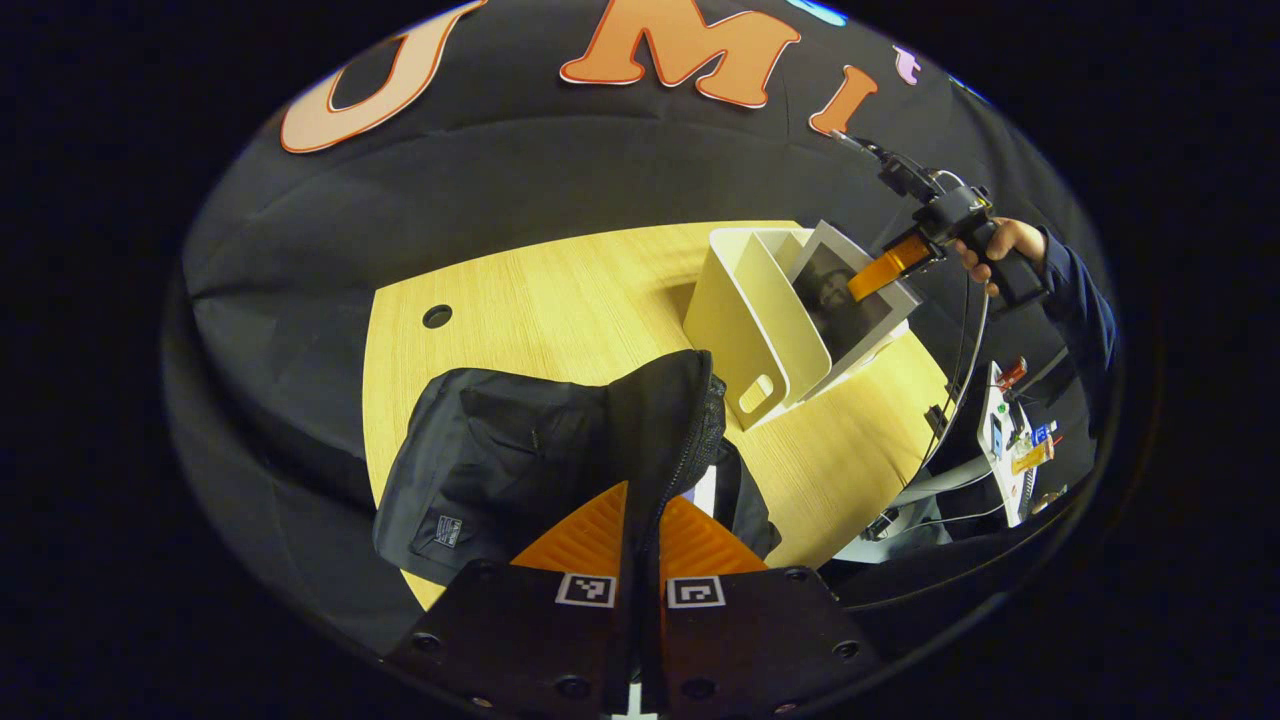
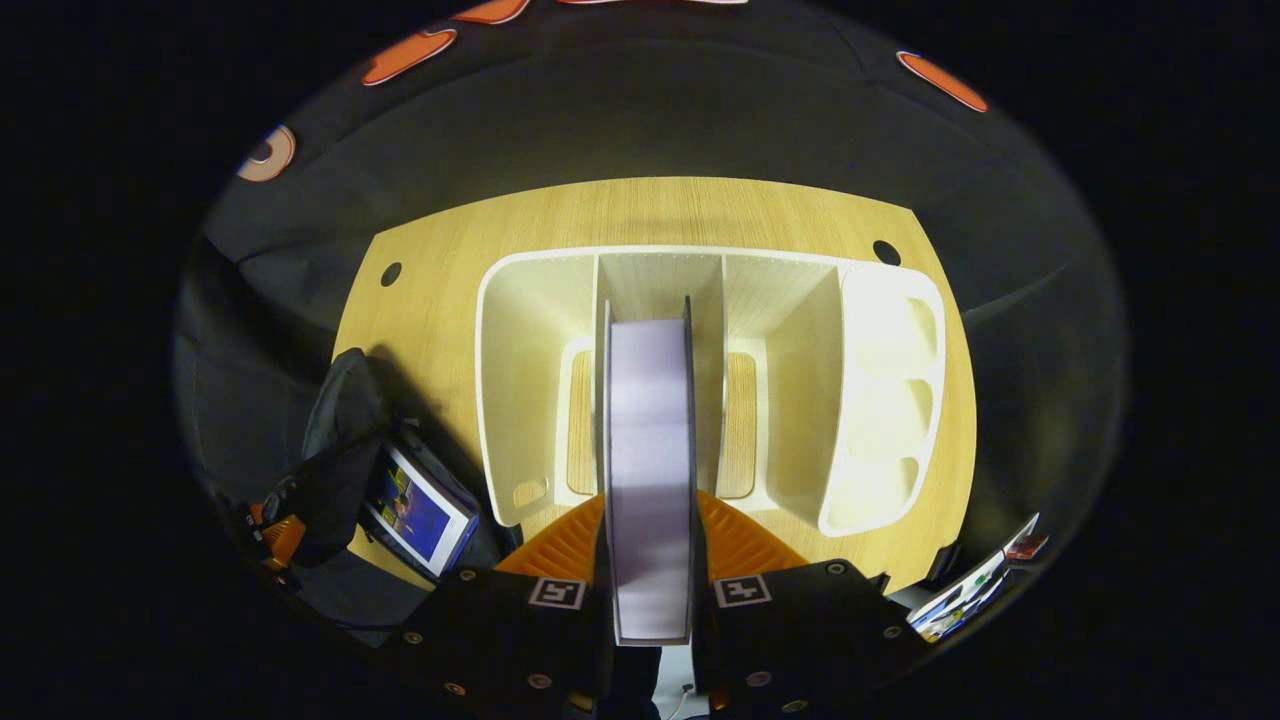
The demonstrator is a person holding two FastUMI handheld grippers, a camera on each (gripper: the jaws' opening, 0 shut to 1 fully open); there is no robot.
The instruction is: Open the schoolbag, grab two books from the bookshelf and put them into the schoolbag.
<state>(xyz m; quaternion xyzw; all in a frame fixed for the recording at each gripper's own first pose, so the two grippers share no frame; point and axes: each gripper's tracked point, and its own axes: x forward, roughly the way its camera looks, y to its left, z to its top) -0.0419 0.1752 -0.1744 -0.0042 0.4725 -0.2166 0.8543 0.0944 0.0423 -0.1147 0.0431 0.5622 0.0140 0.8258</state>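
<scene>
Low and left of centre in the left gripper view: schoolbag (image 1: 500, 470), dark and soft, slumped on the wooden table (image 1: 560, 300), zip flap pulled up and pinched between the pads of the left gripper (image 1: 640, 530), fingers pressed together on the cloth. Likely light and floppy, liable to sag shut once let go, so best held by that zip edge to keep the mouth wide. Just right of the flap, a glimpse of a first book already inside. Further right, white bookshelf (image 1: 750, 320) standing on the table close beside the bag, a second book (image 1: 850, 300) tilted in it and clamped at its upper edge by the right gripper (image 1: 885, 265), a hand (image 1: 1000, 245) on the handle at upper right. Moving to the right gripper view, lower left: schoolbag (image 2: 340, 470) gaping, first book (image 2: 415, 510) lying in its mouth, cover showing. Centre: second book (image 2: 650, 470) seen edge-on, pale page block between two dark covers, squeezed between the pads of the right gripper (image 2: 650, 560), standing in the bookshelf (image 2: 880, 400) in a middle slot, dividers on both sides. Probably stiff and moderately heavy, covers possibly slick; firm grip across both covers near the top edge judged safest, lifted straight clear of the dividers before swinging toward the bag at lower left.
</scene>
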